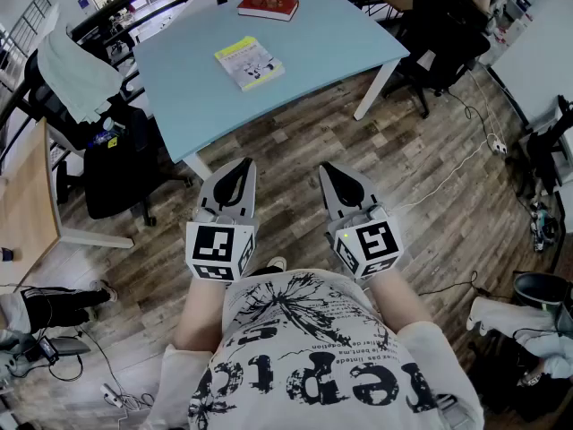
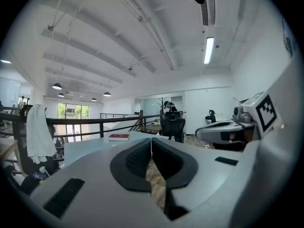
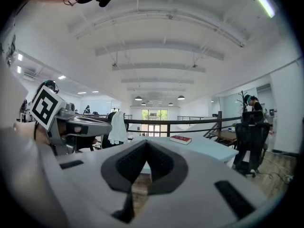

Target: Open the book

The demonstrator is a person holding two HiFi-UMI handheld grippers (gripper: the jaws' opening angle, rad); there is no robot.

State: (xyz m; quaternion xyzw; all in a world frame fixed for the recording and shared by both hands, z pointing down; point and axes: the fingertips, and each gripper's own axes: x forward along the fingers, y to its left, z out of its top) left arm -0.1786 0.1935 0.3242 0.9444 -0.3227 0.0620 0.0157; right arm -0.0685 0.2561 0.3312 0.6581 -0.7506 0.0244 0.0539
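Two closed books lie on the light blue table [image 1: 331, 34]: a yellow-and-white book [image 1: 249, 63] near its middle and a red book [image 1: 268, 7] at its far edge. The red book [image 2: 118, 137] also shows in the left gripper view, and the red book [image 3: 180, 139] in the right gripper view. My left gripper [image 1: 242, 164] and right gripper [image 1: 329, 168] hang side by side over the wooden floor, short of the table's near edge. Both point level toward the table. The jaws of the left gripper [image 2: 151, 139] and the right gripper [image 3: 145, 142] meet at their tips and hold nothing.
A black chair with a white cloth [image 1: 72, 74] draped over it stands left of the table, beside a wooden desk [image 1: 22, 204]. More black chairs [image 1: 448, 43] and a seated person are at the far right. Cables [image 1: 466, 164] run over the floor on the right.
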